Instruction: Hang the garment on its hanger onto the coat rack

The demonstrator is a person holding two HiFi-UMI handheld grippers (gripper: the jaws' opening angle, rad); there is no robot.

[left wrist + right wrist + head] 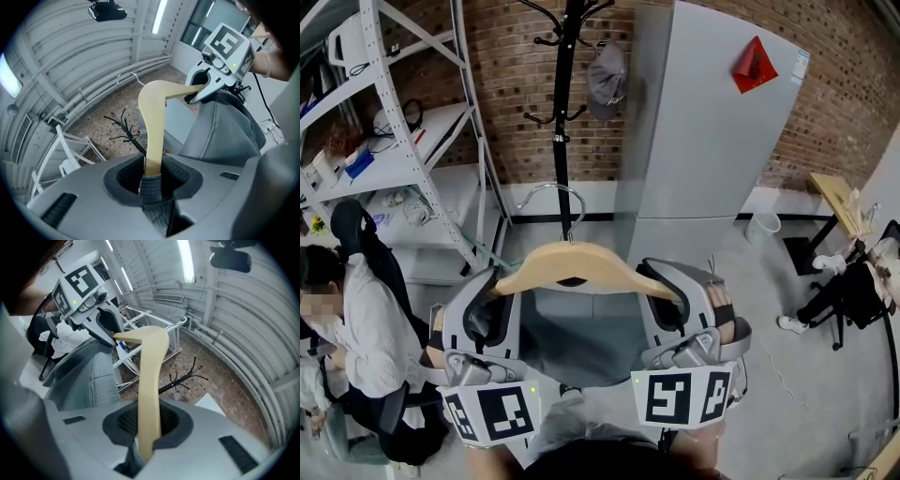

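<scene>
Transport step: the left tool (150,180) and the right tool (147,427) each pinch one arm of the hanger (581,262). It is held mid-frame, with the garment (577,347) draped below it. The coat rack (565,112) stands at upper centre. Next, the hook (548,192) likely needs lifting onto a prong.

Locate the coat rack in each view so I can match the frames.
Head view: rack at top centre, upright, behind the hanger.
Left gripper view: rack small and tilted, left of centre, beside the hanger.
Right gripper view: rack small and tilted, right of centre, beside the hanger.
Shared landmark: the hanger, in front of the rack in all three.
</scene>
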